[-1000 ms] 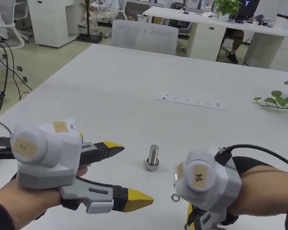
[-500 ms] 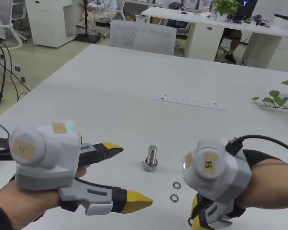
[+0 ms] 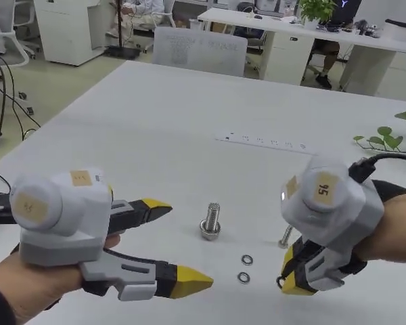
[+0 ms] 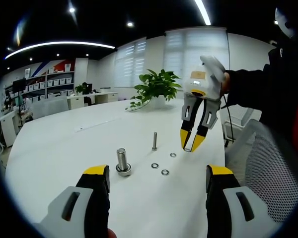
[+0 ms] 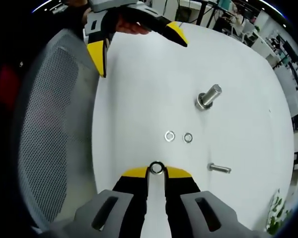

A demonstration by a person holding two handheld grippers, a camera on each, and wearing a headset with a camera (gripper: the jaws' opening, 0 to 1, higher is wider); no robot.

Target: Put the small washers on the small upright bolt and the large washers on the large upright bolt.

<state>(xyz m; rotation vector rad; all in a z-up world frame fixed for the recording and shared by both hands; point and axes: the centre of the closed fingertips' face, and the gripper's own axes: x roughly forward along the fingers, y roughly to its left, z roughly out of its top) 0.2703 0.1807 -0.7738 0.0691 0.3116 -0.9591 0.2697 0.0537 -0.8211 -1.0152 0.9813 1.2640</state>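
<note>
**Open-plan office: work at the white desk [image 3: 155, 115]**

Cabinets, other worktops and a grey chair [image 3: 199, 51] stand beyond the desk. It carries a power strip [image 3: 264, 143] and, at its right edge, a leafy plant [image 3: 392, 139].

Near the front edge the large bolt [image 3: 211, 222] stands upright on its head. The small bolt [image 3: 286, 236] stands upright to its right, just beside the right gripper [image 3: 299, 281]. Between the bolts and a little nearer the person, two washers [image 3: 247, 259] lie flat on the desk, close together but not touching.

The right gripper hangs with its tips pointing down at the desk. Its jaws are clenched on a washer [image 5: 156, 169] that sits between the yellow tips; I cannot tell whether it is a large or a small one.

The left gripper [image 3: 172, 242] is held low to the left of the large bolt and points toward it. Its jaws are spread wide with nothing between them.

In the left gripper view a small ring [image 4: 173, 154] seems to lie by the right gripper's tips, though the picture is too coarse to be sure.
</note>
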